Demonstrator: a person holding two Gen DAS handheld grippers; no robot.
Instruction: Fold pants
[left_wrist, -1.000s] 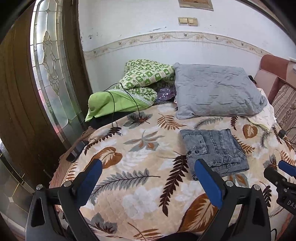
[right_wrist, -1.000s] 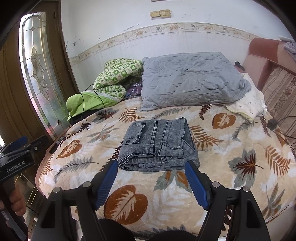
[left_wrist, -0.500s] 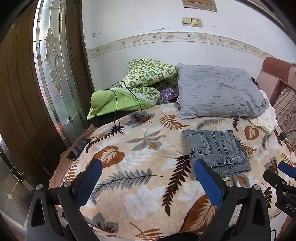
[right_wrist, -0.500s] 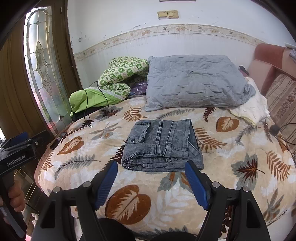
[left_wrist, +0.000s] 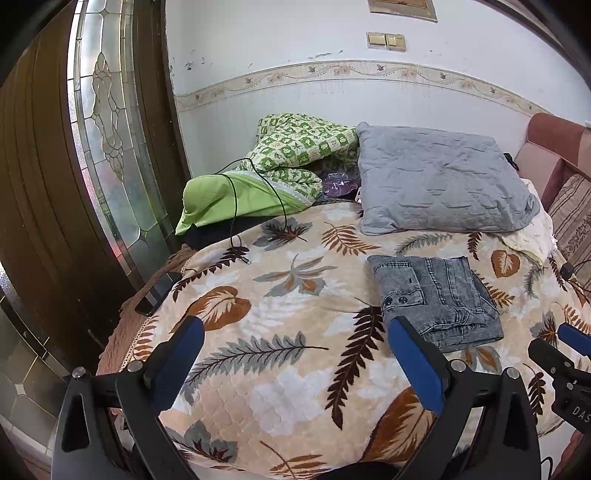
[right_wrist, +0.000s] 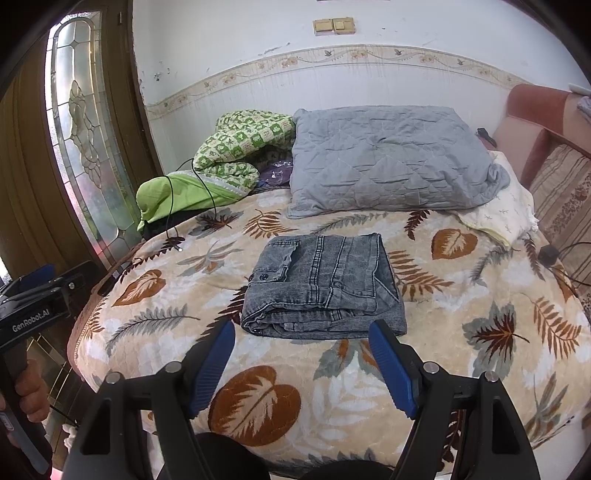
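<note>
Grey denim pants (right_wrist: 321, 284) lie folded into a compact rectangle on the leaf-patterned bedspread (right_wrist: 480, 314), near the middle of the bed. They also show in the left wrist view (left_wrist: 436, 295), to the right. My right gripper (right_wrist: 301, 362) is open and empty, held just in front of the pants' near edge, apart from them. My left gripper (left_wrist: 295, 354) is open and empty, over the bedspread (left_wrist: 277, 295) to the left of the pants. The right gripper's tip shows at the left view's right edge (left_wrist: 561, 350).
A grey pillow (right_wrist: 388, 162) and a green patterned quilt (right_wrist: 243, 147) lie at the head of the bed. A black cable (left_wrist: 258, 206) runs over the green bundle. A phone (left_wrist: 157, 293) lies at the bed's left edge. A door with leaded glass (left_wrist: 107, 129) stands on the left.
Both grippers have drawn back and up from the bed; the folded pants look smaller and farther away. The pants have not moved. Both grippers stay open.
</note>
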